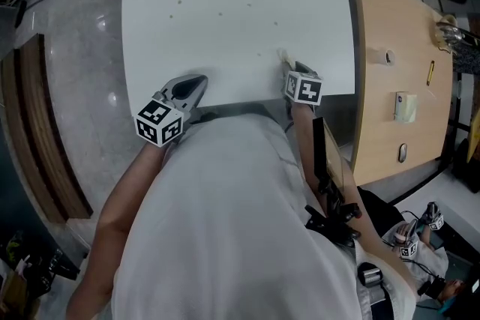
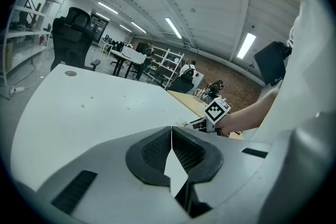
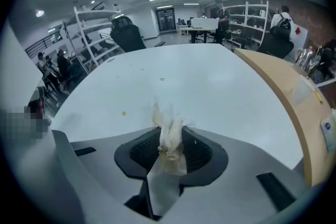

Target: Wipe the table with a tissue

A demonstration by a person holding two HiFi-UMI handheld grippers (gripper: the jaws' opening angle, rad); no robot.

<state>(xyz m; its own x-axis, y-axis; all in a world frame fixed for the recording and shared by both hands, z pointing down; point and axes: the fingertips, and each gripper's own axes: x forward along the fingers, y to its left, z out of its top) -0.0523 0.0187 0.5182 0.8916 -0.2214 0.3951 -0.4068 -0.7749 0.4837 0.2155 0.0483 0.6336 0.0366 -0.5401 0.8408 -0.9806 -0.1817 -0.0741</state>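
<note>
Tissue (image 3: 169, 128), crumpled and stained yellowish, is pinched between the ribbed black pads of my right gripper (image 1: 294, 73), near the front edge of the smooth white table (image 1: 240, 11). My left gripper (image 2: 171, 136) has its jaws pressed together, empty, by that same edge.

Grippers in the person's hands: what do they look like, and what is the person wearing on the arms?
Each is a smooth light-grey shell: the left gripper and right gripper both taper to two jaws lined with black ribbed pads. Each carries a white cube printed with black square markers. The person wears a pale short-sleeved top.
</note>
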